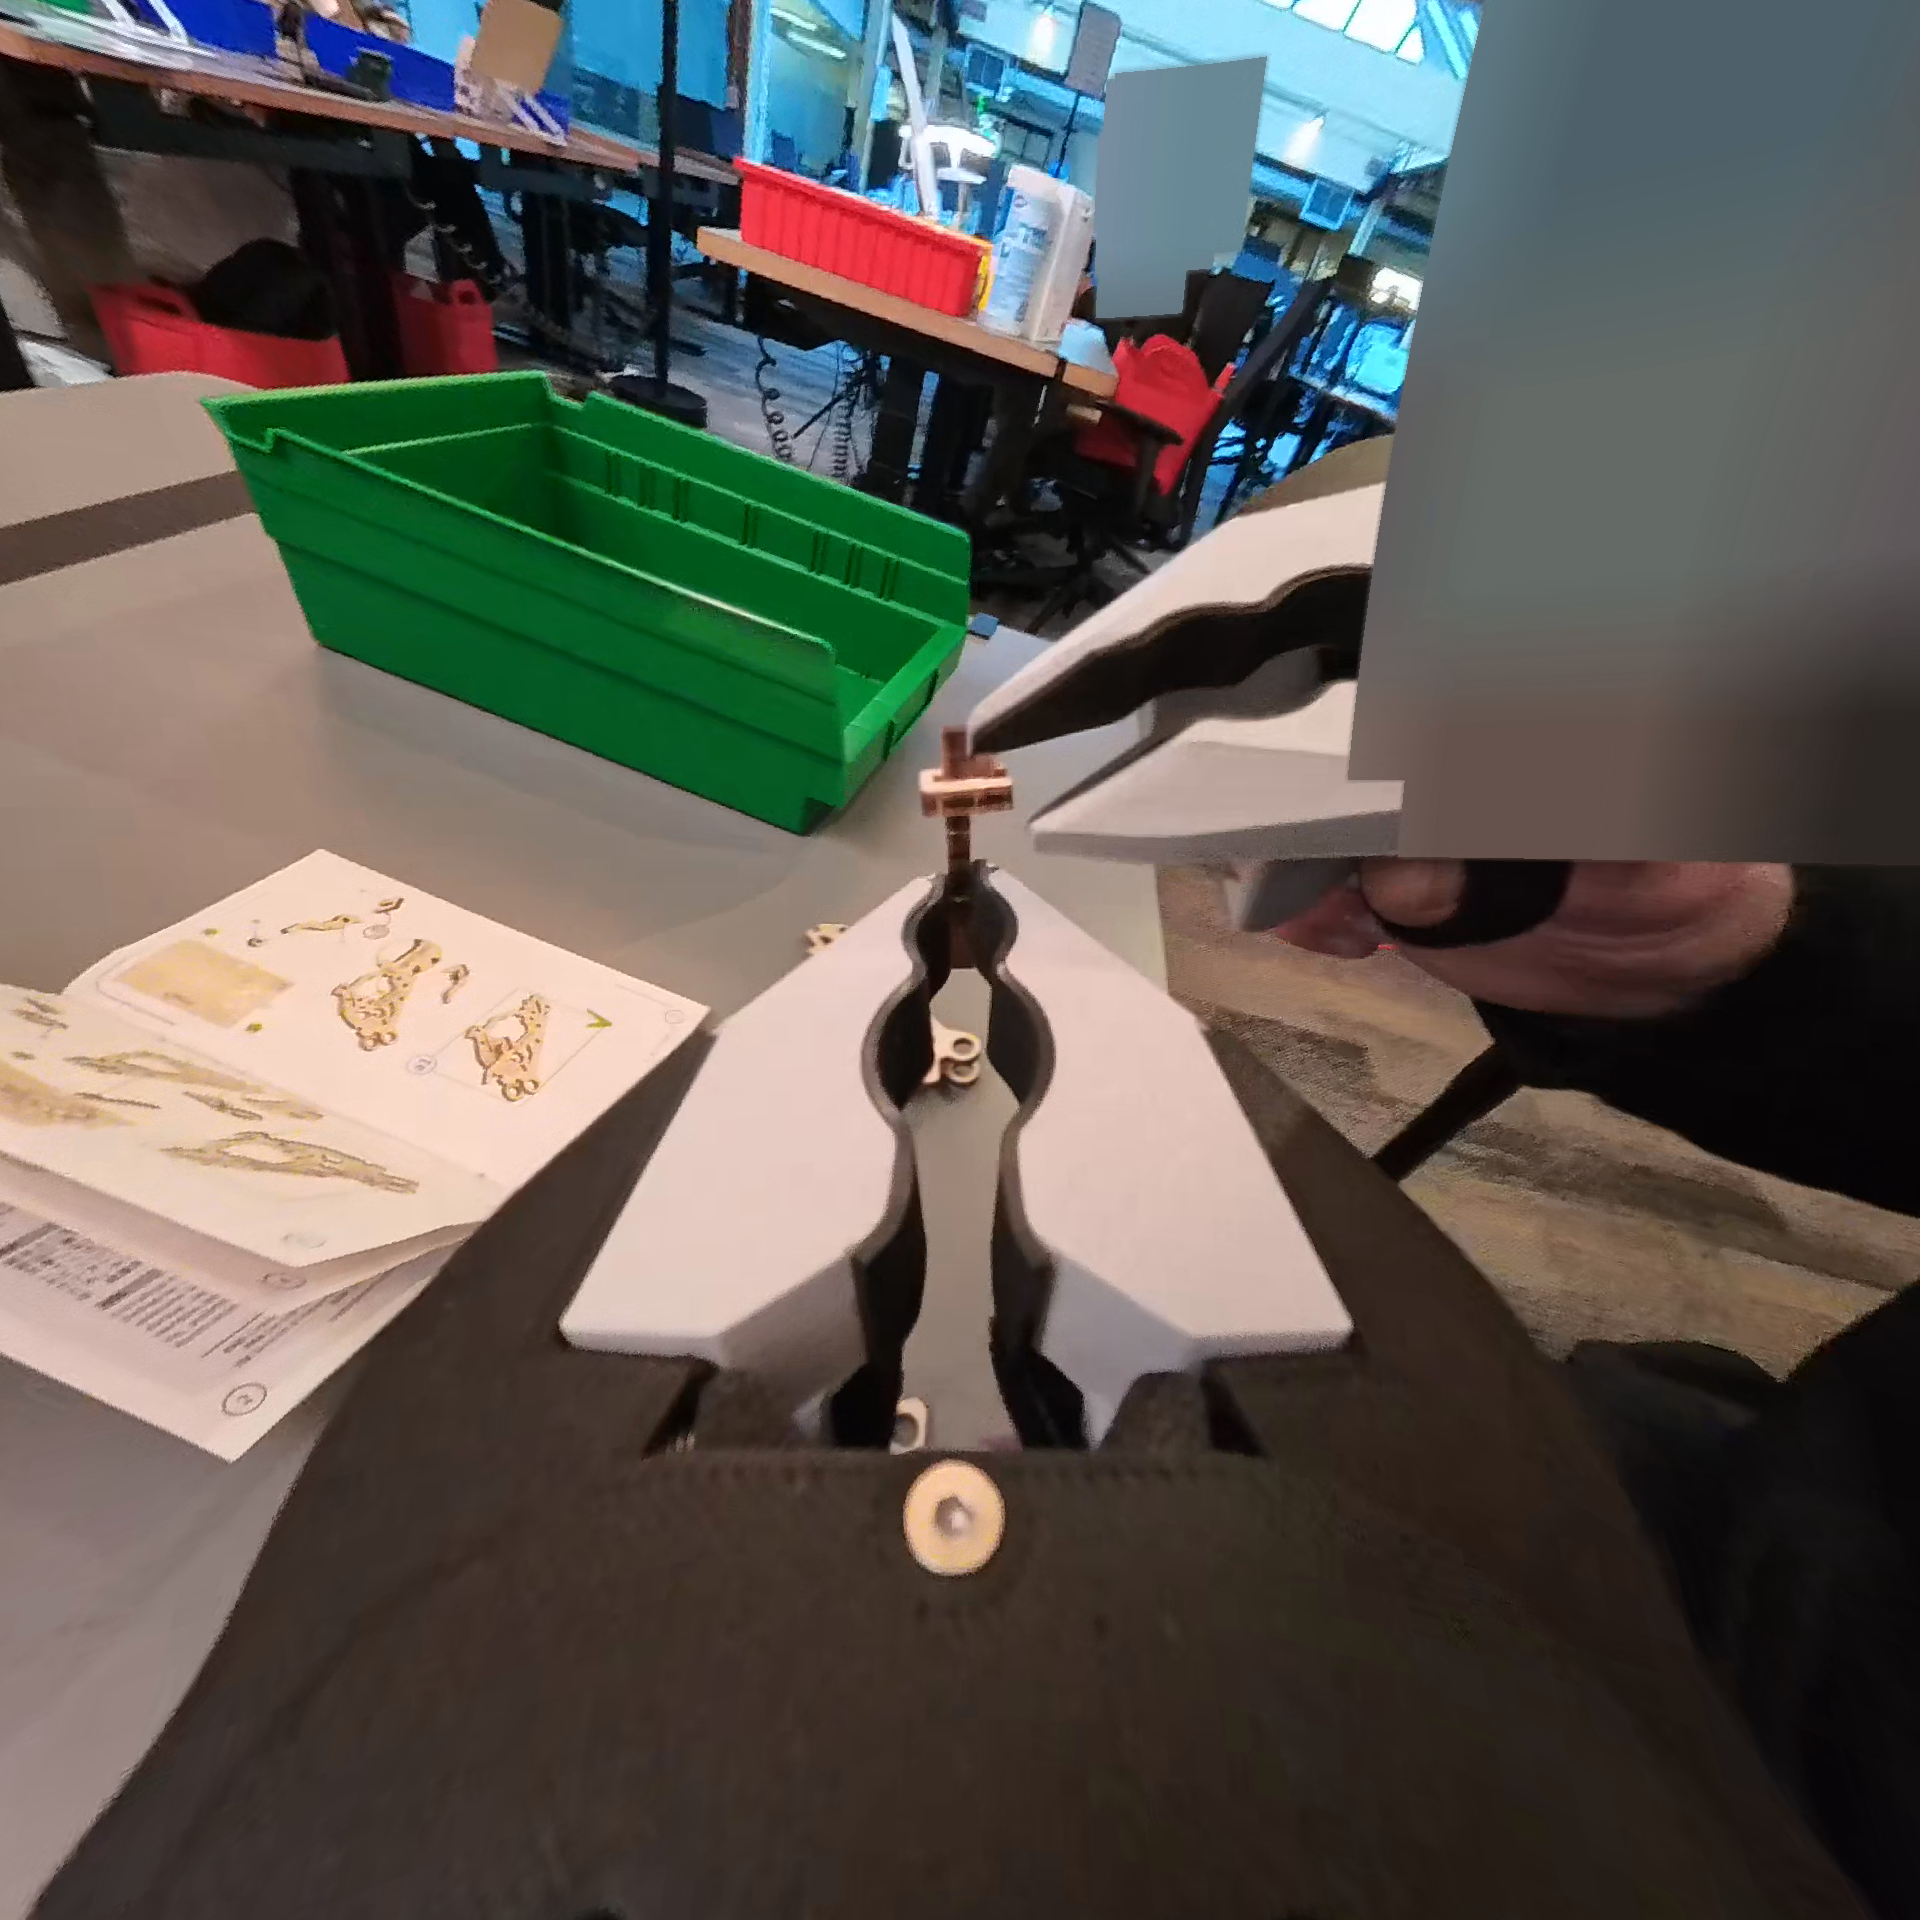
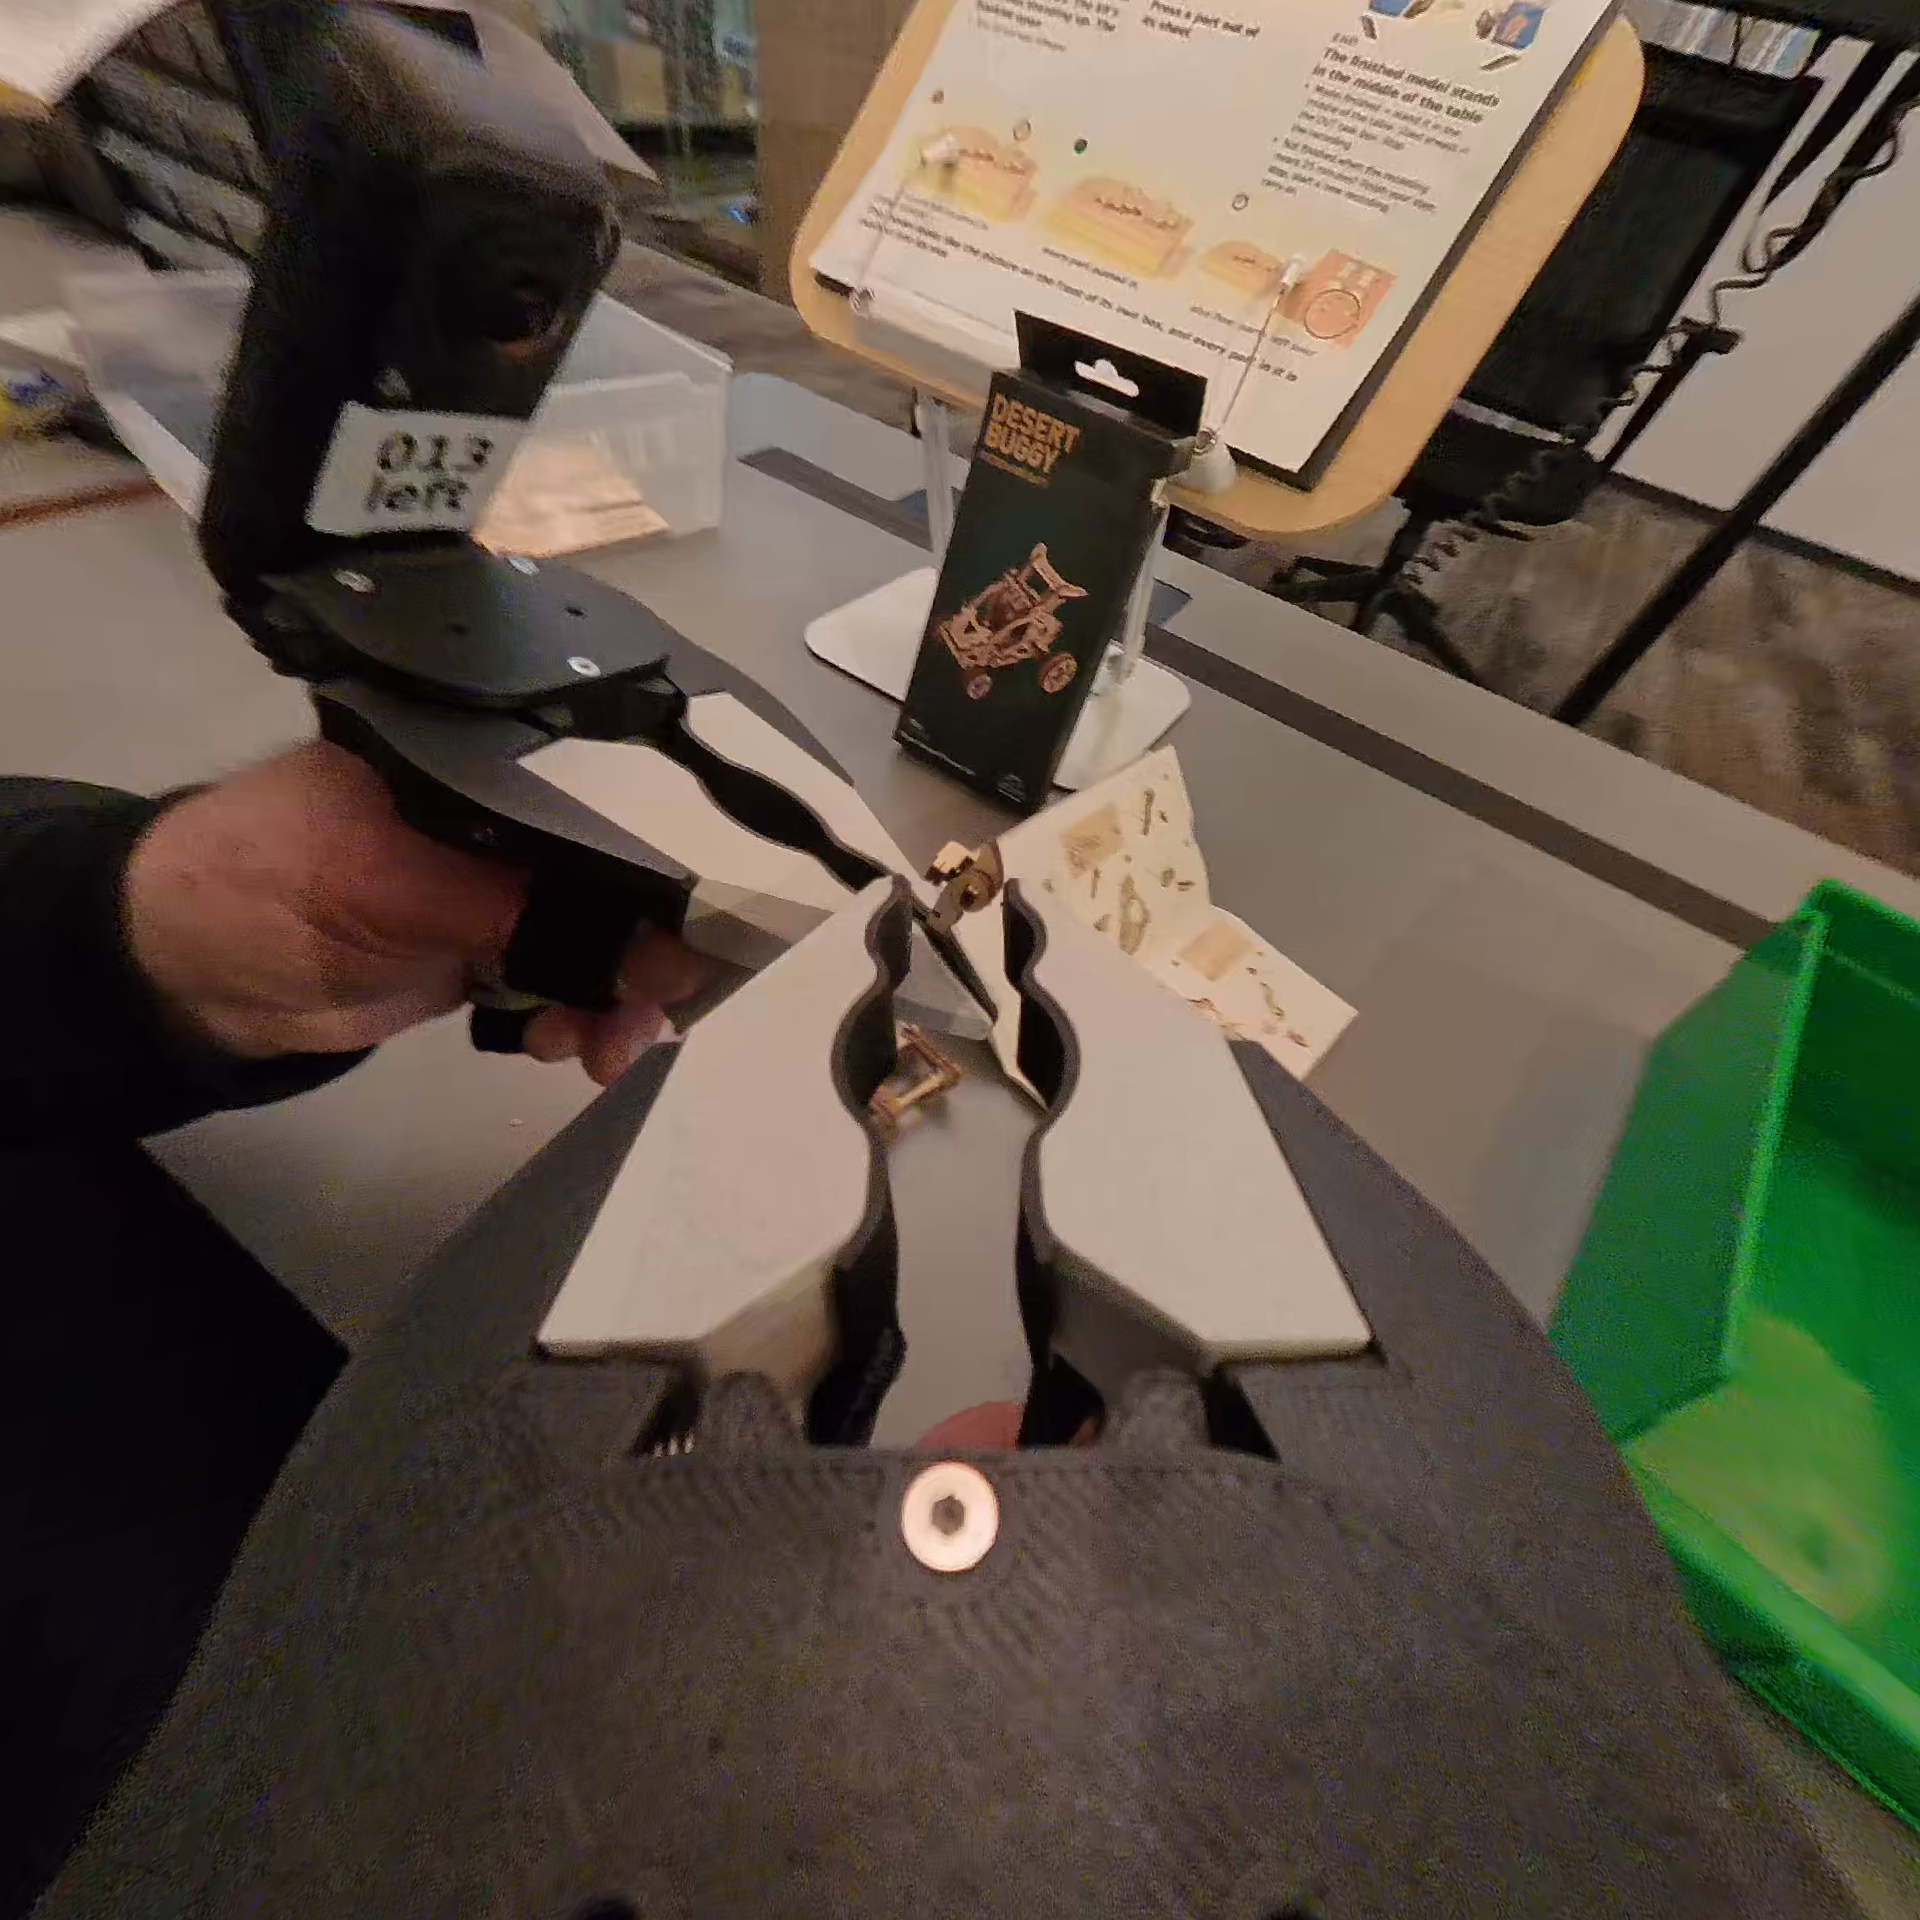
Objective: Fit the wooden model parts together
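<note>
Our left gripper [image 1: 961, 883] is pinching the thin dark wooden peg [image 1: 958, 847] upright above the grey worktop [image 1: 312, 748], small pale wooden cross-piece [image 1: 964, 790] threaded on. Our right gripper [image 1: 1013, 779] stands parted beside it, holding nothing. Press square, gently, down the peg.

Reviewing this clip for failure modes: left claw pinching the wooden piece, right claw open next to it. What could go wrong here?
1. The left claw pinches only the stem's bottom end of the wooden piece; a side push could tilt it or knock it out.
2. The right claw is open, one fingertip at the stem's top; closing off-centre may miss the cross piece.
3. A drop would land among loose parts below.
</note>
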The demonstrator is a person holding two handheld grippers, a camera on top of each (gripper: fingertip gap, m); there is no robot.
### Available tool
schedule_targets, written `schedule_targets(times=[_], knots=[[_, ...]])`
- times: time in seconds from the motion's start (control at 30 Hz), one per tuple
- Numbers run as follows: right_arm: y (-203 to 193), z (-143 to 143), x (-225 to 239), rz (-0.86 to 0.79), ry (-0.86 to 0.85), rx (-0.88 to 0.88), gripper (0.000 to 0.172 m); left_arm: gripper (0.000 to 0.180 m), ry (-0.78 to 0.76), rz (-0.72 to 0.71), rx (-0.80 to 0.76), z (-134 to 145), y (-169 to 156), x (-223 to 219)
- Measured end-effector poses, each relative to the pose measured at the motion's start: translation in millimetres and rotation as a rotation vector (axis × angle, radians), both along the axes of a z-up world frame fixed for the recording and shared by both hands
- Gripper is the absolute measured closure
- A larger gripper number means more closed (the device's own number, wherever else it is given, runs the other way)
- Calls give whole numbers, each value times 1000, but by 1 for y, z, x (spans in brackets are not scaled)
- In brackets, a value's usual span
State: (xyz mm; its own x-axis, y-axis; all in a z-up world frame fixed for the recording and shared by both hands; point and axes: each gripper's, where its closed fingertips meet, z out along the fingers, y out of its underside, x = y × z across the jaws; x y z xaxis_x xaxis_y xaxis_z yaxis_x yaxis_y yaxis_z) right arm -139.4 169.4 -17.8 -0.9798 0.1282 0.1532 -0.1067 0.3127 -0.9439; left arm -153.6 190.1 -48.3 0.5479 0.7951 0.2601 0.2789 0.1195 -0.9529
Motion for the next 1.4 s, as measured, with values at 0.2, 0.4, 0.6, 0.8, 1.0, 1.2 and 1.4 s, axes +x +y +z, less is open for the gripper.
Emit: schedule_targets(times=[0.2,0.4,0.6,0.8,1.0,1.2,1.4], knots=[[-1,-6,-8,-91,216,88,167,180,-22,48,-38,-3,1,-4],[-2,-6,-8,-98,332,102,168,180,-19,44,31,-1,1,-6],[-6,-5,-7,-85,347,86,168,179,11,64,28,0,-3,-9],[-9,-2,-4,-100,476,88,169,180,-34,135,153,-2,-27,-16],[-9,-3,-14,-56,307,62,168,180,-69,112,136,-10,-22,-13],[6,-35,-8,26,123,225,168,180,-105,90,52,-24,-30,-6],[27,-124,22,113,-53,496,167,179,-82,64,-112,-42,-33,7]])
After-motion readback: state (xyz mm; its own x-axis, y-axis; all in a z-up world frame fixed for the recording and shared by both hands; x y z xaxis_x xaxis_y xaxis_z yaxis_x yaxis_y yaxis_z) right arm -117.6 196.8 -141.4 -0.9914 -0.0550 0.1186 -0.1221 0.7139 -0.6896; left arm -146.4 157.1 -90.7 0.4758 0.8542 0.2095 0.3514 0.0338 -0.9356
